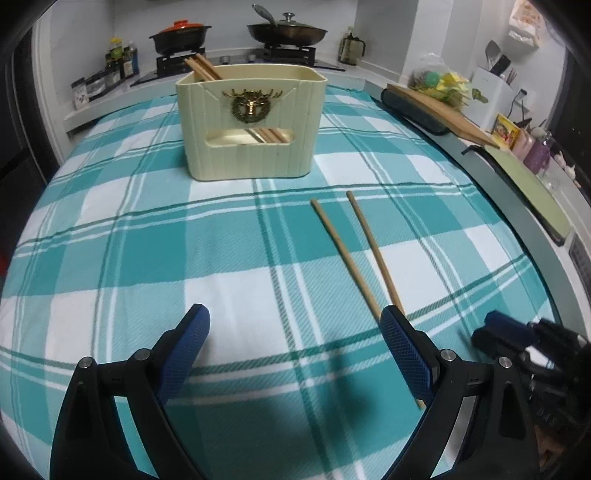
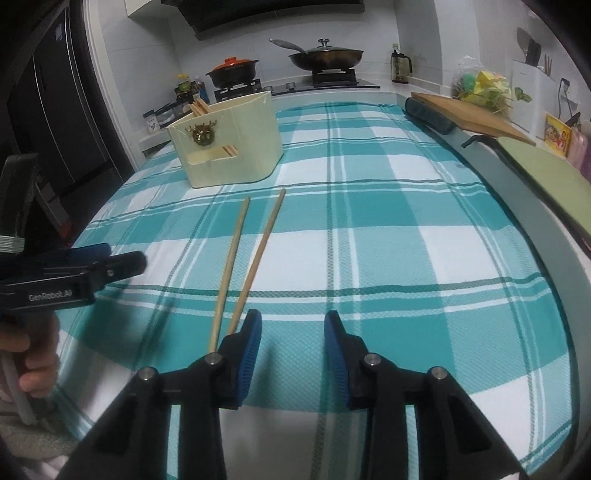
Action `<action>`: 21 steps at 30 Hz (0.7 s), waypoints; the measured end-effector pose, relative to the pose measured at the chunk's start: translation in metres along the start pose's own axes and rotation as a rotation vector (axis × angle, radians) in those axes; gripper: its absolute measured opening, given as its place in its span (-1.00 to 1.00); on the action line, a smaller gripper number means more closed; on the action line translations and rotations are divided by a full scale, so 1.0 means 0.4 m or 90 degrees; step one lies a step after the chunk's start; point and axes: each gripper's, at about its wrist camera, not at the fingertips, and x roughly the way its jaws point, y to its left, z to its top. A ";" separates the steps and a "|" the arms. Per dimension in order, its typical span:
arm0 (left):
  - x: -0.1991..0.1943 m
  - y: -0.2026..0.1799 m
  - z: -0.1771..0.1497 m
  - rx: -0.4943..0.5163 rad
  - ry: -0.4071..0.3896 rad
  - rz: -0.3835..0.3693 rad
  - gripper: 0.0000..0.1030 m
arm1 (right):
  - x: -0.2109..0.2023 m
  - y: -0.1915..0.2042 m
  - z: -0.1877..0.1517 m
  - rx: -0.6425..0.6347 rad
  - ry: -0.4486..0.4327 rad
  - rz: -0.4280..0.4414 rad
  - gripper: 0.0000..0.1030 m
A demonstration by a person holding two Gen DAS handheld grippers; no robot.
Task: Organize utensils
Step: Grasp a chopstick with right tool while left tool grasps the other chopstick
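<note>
A cream utensil holder [image 1: 251, 125] with a gold deer emblem stands on the teal checked cloth, with several wooden chopsticks [image 1: 203, 68] leaning inside. It also shows in the right wrist view [image 2: 225, 142]. Two loose wooden chopsticks [image 1: 354, 251] lie on the cloth in front of it, also in the right wrist view [image 2: 243, 266]. My left gripper [image 1: 295, 325] is open and empty, just left of their near ends. My right gripper [image 2: 293, 328] is open and empty, just right of their near ends. The left gripper shows at the left in the right wrist view [image 2: 122, 260].
A stove with a red-lidded pot [image 1: 181, 35] and a lidded wok [image 1: 288, 31] stands behind the cloth. Bottles [image 1: 120, 61] stand at the back left. A wooden cutting board [image 1: 439, 107] and a green board [image 1: 528, 184] lie along the right counter edge.
</note>
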 end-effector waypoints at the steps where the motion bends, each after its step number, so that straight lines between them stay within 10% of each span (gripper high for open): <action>1: 0.018 -0.005 0.011 -0.004 0.003 0.000 0.83 | 0.013 0.006 0.002 0.003 0.003 0.008 -0.43; 13: 0.177 -0.100 0.010 0.087 0.020 0.084 0.76 | 0.046 0.008 0.005 0.009 0.014 0.012 -0.53; 15: 0.164 -0.097 0.000 0.097 0.001 0.068 0.53 | 0.048 -0.009 0.003 0.016 0.018 0.007 -0.53; 19: 0.146 -0.081 -0.001 0.103 -0.001 0.040 -0.67 | 0.066 -0.014 0.009 0.022 0.026 0.013 -0.53; 21: 0.140 -0.066 -0.006 0.107 -0.002 0.046 -0.81 | 0.080 -0.003 0.020 0.018 0.027 0.020 -0.53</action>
